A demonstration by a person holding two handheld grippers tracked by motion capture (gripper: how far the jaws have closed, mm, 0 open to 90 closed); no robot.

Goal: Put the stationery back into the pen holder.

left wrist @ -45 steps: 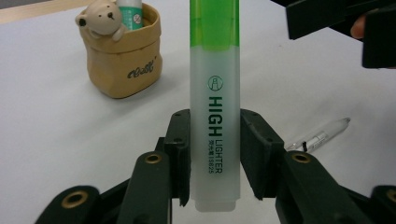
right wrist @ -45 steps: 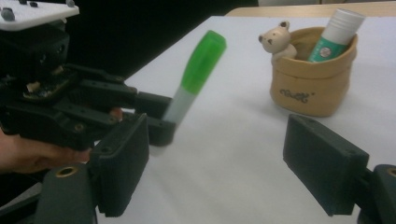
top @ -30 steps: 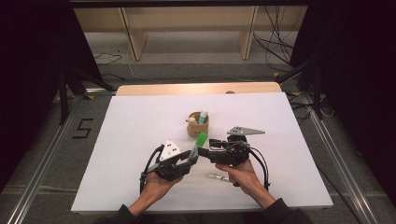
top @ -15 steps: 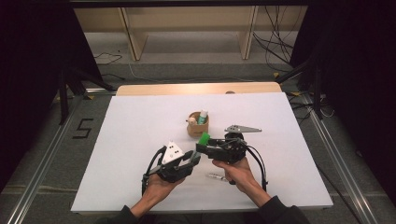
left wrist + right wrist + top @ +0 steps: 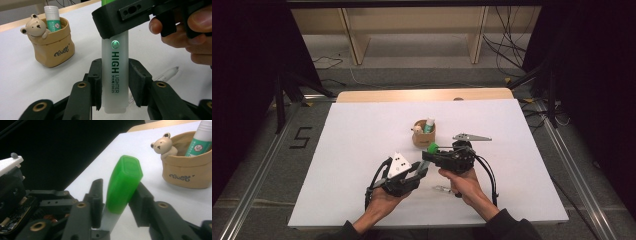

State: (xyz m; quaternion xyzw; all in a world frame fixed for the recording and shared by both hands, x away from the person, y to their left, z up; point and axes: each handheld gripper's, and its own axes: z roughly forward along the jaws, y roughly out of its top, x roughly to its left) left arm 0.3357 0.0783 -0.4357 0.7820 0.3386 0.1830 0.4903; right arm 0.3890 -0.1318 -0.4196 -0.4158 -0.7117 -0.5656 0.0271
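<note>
The right gripper [image 5: 116, 195] had just been closing its jaws onto the highlighter's green cap [image 5: 123, 183], seemingly now pinching it, while the left gripper [image 5: 115, 82] clamped the highlighter [image 5: 115, 75] barrel upright above the table [image 5: 362, 130], ready for uncapping.

Your nearest obstacle is the tan pouch [image 5: 424, 136] with its bear figure and glue stick, standing just beyond both tongs. A clear tube [image 5: 443, 189] lies under your right hand [image 5: 467, 184]. Left, right and far parts of the surface [image 5: 362, 125] lie open.
</note>
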